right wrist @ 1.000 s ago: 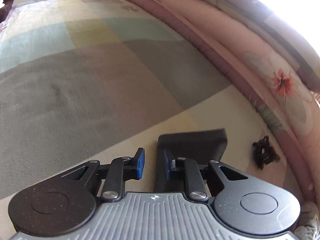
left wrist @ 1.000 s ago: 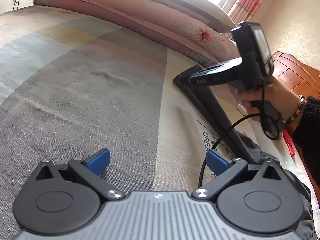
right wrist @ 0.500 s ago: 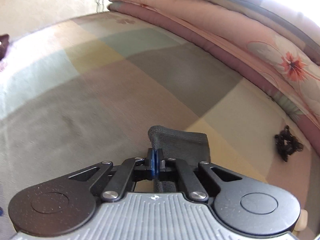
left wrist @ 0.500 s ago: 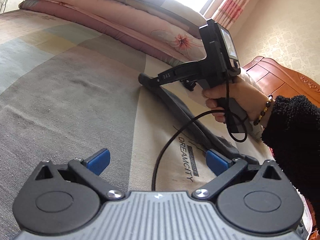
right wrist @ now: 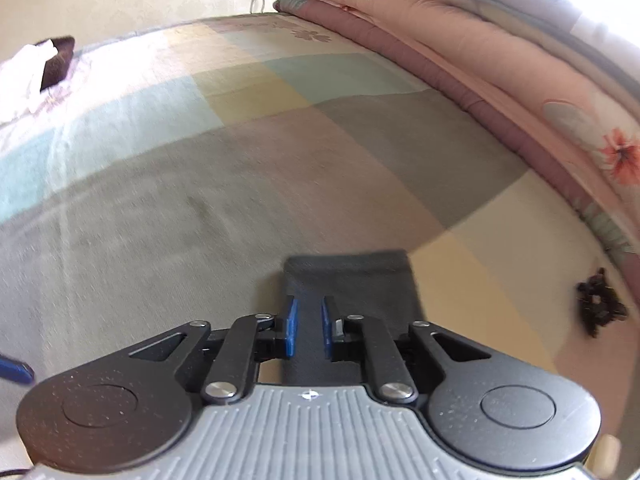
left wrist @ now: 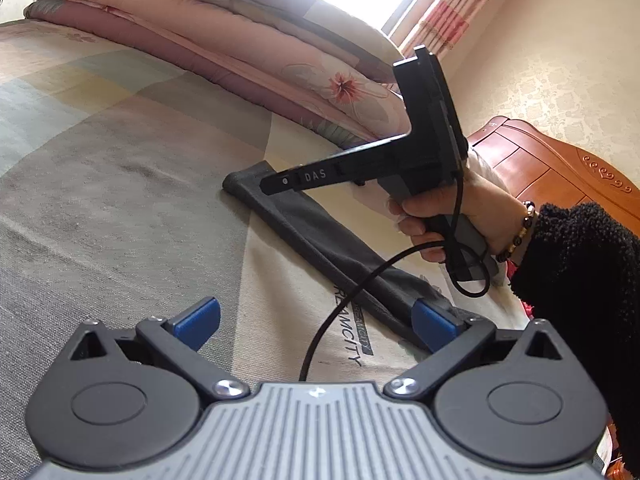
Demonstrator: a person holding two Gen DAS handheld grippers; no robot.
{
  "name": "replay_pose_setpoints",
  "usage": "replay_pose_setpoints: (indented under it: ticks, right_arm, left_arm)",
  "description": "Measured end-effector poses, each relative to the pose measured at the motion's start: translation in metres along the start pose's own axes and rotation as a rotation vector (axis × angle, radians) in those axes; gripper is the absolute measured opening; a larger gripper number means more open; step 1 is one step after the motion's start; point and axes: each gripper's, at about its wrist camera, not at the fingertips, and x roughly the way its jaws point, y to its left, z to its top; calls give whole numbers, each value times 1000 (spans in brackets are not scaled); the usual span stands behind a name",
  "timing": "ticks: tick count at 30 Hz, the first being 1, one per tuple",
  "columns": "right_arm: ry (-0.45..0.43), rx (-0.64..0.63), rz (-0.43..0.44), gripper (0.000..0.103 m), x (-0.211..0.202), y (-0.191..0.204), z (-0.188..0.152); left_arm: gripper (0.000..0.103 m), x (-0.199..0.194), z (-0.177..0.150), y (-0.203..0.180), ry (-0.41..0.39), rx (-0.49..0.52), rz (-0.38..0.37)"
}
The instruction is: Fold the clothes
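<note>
**Right fingers let go of the trouser hem; the leg lies flat again**

My right gripper [right wrist: 306,330] now has a narrow gap between its blue pads, and nothing is caught in it; half a second ago those pads were pinched tight on the hem of the dark grey trousers [right wrist: 348,280] with the cloth bunched up. A second ago they stood apart, so this reads as one quick nip and release. The hem now lies square and flat on the checked bedsheet [right wrist: 240,184], directly beyond the pads. I judge that the leg has been tugged straight, which suits smoothing before a fold, though whether a fold lies ahead or behind I cannot settle from this.

My left gripper [left wrist: 316,320] stands wide open and holds nothing; its right-hand pad sits at the trousers' near end, whether touching I cannot tell.

From the left wrist view the trousers [left wrist: 320,232] run as one long narrow strip away towards the folded floral quilt [left wrist: 240,48], with the person's hand [left wrist: 452,216] above them.

Writing: "DAS" on the right gripper's arm, and on the trousers a white print ending "…AMCITY", partly crossed by the cable [left wrist: 360,292].
</note>
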Motion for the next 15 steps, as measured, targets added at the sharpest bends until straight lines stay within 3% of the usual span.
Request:
replay_pose_setpoints:
  ticks: [8,15]
  right_arm:
    - [53,105,-140,17,-70,-43,-90]
    - [94,230,-253,19,-137,-83,-174]
  left_arm:
    - [101,3,-1,-27,6,64,-56]
    - [101,34,-18,-49,104,134,-18]
